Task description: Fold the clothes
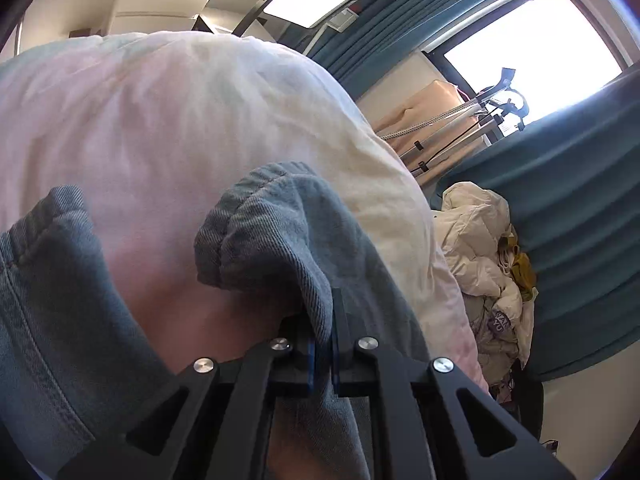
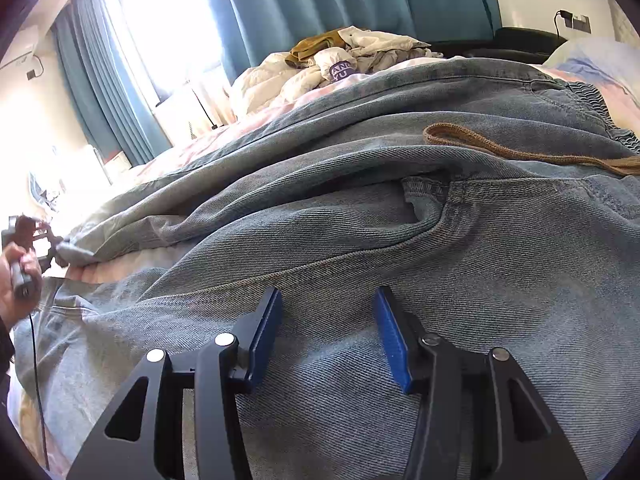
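Garment: a pair of faded blue denim jeans (image 2: 400, 208) with an elastic waistband lies spread across a bed, its waist at the right wrist view's right edge and its legs running away to the left, so the long axis crosses that view from side to side.
Drawstring: a brown woven cord (image 2: 520, 148) trails loose over the upper denim near the waistband.
Left gripper (image 1: 323, 344): clenched on a gathered leg hem of the jeans, the cloth bunched between the closed blue pads.
Right gripper (image 2: 326, 336): jaws parted, grasping nothing, poised low over the seat of the jeans with denim beneath the blue pads (image 2: 264, 336); contact cannot be told.
Step in hand: judged to be the lengthwise fold, the hem end being carried over.
Next move: likely calls for laying the hem toward the waistband while the seat stays anchored.
Bedding: a pale pink sheet (image 1: 168, 112) underlies the jeans.
Beyond: a heap of cream crumpled clothing (image 2: 320, 64) sits before teal pleated curtains (image 2: 304, 4).
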